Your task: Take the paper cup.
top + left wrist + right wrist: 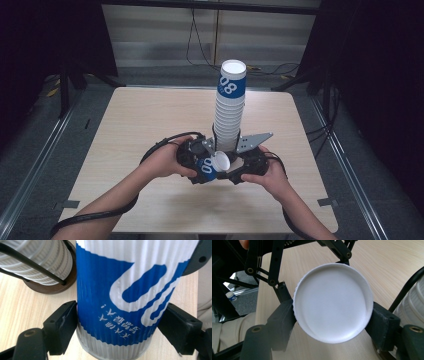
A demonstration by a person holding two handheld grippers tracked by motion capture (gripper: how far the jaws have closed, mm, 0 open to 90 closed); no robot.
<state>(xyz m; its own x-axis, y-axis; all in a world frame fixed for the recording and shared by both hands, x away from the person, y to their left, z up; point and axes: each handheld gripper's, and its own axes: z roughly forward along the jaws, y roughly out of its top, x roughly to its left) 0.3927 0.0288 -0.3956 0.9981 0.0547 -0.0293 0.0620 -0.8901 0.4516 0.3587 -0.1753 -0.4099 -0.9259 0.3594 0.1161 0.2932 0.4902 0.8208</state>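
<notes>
A blue-and-white ribbed paper cup (210, 168) lies on its side just above the table, held between both grippers. In the left gripper view the cup's printed wall (120, 297) runs upward between the two black jaws, and my left gripper (117, 322) is shut on its narrow end. In the right gripper view the cup's round white end (333, 302) faces the camera, with my right gripper (333, 315) shut on its sides. From above, the left gripper (200, 161) and right gripper (239, 169) meet at the cup, right in front of the stack.
A tall stack of white cups (230, 107), topped by a blue-printed one, stands mid-table in a black wire holder on a brown base (50, 287). The wooden table (145, 115) stretches out on both sides. Cables trail from both grippers toward the near edge.
</notes>
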